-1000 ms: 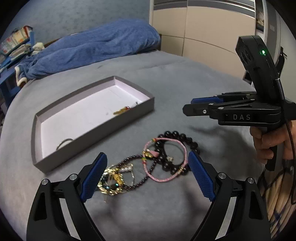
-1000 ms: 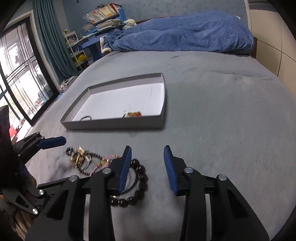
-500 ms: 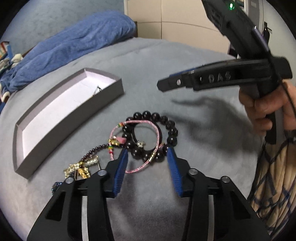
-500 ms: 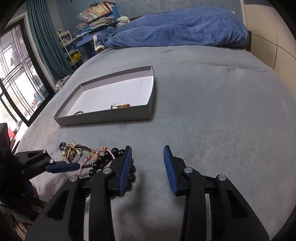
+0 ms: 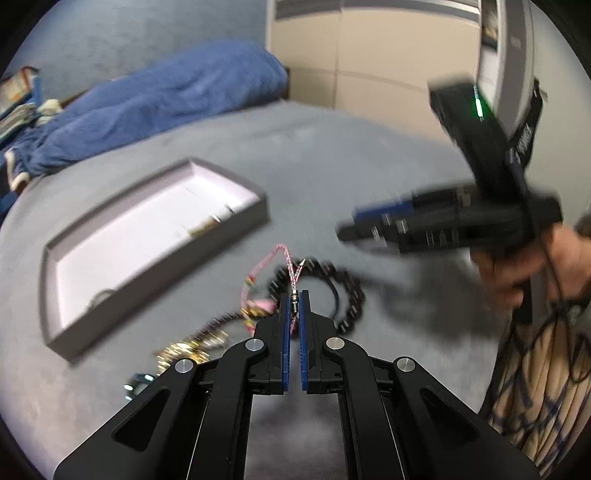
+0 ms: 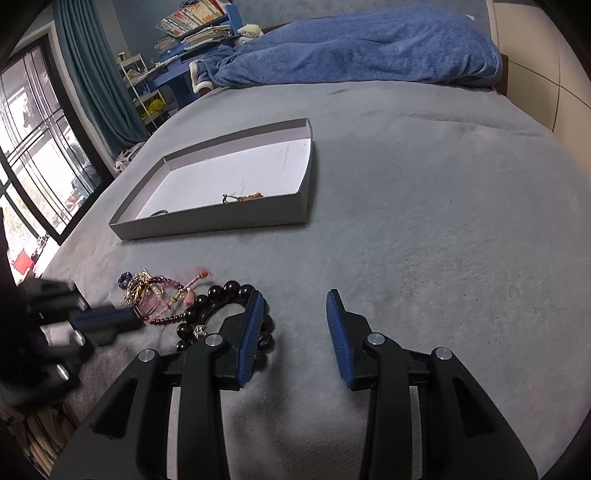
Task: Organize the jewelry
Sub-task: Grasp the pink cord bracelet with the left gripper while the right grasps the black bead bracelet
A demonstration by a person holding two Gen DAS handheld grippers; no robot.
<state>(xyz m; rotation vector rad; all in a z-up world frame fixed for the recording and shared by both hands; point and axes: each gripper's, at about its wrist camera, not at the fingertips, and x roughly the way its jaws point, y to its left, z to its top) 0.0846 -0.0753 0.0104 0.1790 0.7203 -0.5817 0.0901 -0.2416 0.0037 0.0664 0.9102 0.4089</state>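
Note:
My left gripper (image 5: 294, 295) is shut on the pink woven bracelet (image 5: 286, 258) and lifts it off the grey bed; it also shows in the right wrist view (image 6: 133, 317), blurred. Under it lie a black bead bracelet (image 5: 347, 291), a dark red bead strand (image 5: 221, 319) and a gold tangle (image 5: 184, 350). In the right wrist view the black beads (image 6: 225, 291) and the gold tangle (image 6: 136, 284) lie left of my right gripper (image 6: 295, 314), which is open and empty above the bed. The grey tray (image 5: 236, 225) (image 6: 207, 225) holds a gold chain (image 6: 243, 197) and a dark ring (image 6: 160, 213).
A blue blanket (image 6: 351, 48) lies at the far end of the bed. A window and teal curtain (image 6: 85, 81) are on the left, with a blue shelf of books (image 6: 192, 26) behind. Beige wardrobe panels (image 5: 388, 55) stand beyond the bed.
My left gripper has closed from wide open onto the pink bracelet and raised it. My right gripper has shifted slightly and stays open.

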